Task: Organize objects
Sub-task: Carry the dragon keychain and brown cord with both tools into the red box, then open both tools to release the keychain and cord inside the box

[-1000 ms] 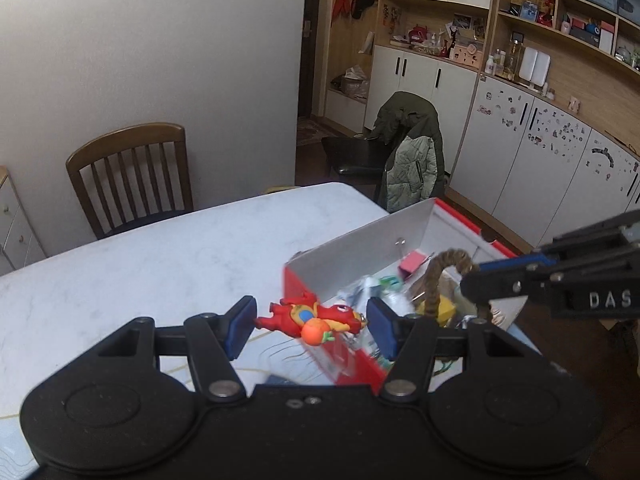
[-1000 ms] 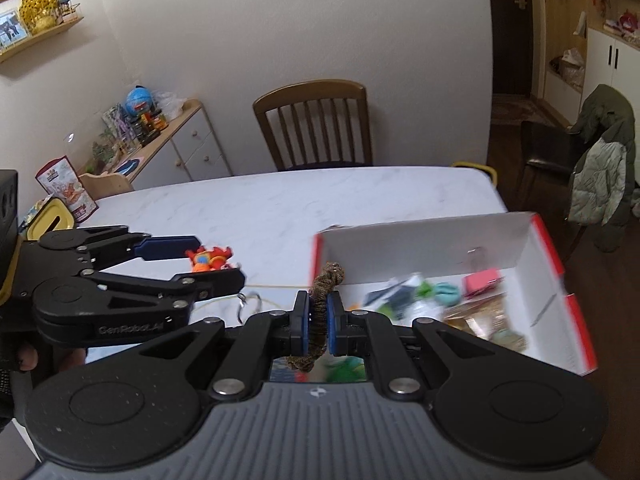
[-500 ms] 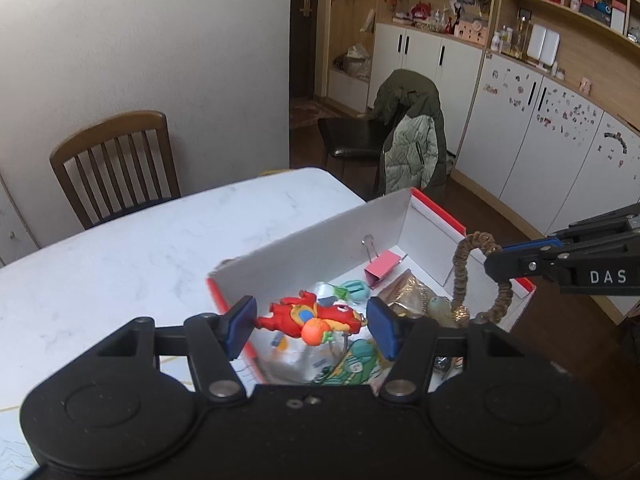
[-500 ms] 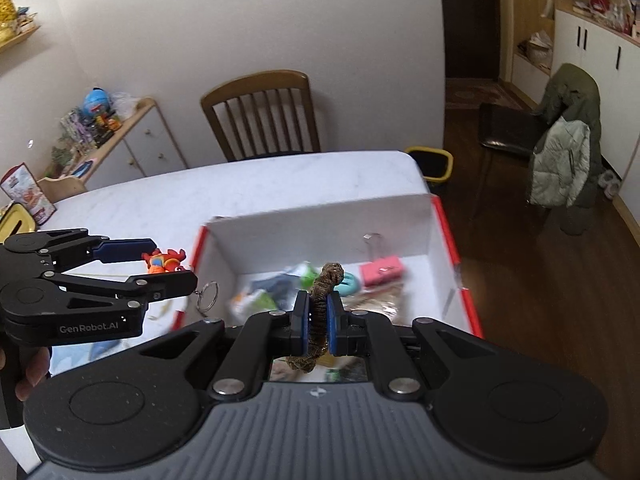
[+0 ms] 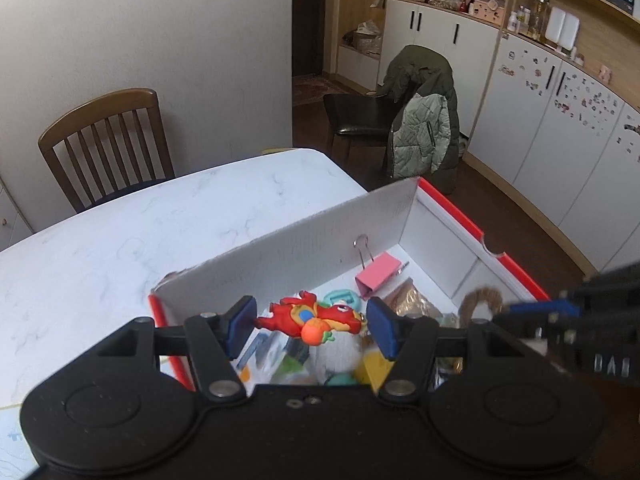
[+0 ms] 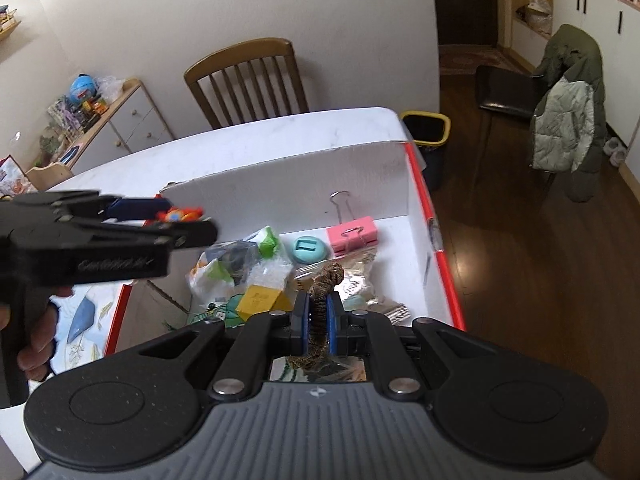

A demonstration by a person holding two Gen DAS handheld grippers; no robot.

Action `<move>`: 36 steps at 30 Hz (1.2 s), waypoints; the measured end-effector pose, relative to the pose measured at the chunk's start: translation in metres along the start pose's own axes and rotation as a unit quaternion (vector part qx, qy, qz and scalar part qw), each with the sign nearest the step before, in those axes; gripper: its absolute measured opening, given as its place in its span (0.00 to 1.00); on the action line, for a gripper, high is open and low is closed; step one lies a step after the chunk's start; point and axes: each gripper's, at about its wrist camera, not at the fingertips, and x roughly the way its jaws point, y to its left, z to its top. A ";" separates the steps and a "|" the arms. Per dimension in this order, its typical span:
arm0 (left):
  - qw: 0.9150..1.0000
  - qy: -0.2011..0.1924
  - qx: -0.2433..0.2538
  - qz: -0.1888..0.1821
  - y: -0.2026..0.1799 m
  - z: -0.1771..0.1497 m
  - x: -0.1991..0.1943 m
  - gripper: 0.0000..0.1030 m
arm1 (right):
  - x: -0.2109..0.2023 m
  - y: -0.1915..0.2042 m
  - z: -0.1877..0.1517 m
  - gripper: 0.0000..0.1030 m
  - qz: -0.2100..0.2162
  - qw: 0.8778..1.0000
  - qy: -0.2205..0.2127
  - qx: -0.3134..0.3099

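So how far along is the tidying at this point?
Mostly done, it seems. The box already holds a pink binder clip, a teal disc, a yellow block and bagged bits. In hand: the left gripper holds a red toy above the box, and the right gripper is shut on a brown hair tie. Left to do: release both. A patterned sheet lies beside the box.

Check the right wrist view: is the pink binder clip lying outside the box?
No, the pink binder clip lies inside the box, against its far wall beside a round teal piece.
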 end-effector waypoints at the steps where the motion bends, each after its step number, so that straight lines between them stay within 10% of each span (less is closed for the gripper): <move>1: 1.000 -0.002 0.000 0.000 -0.002 0.001 0.002 0.57 | 0.002 0.001 0.000 0.08 0.005 1.000 0.000 0.000; 36: 0.995 0.092 0.015 0.024 -0.008 -0.016 0.082 0.59 | 0.056 -0.011 -0.016 0.08 -0.015 0.997 0.062 -0.032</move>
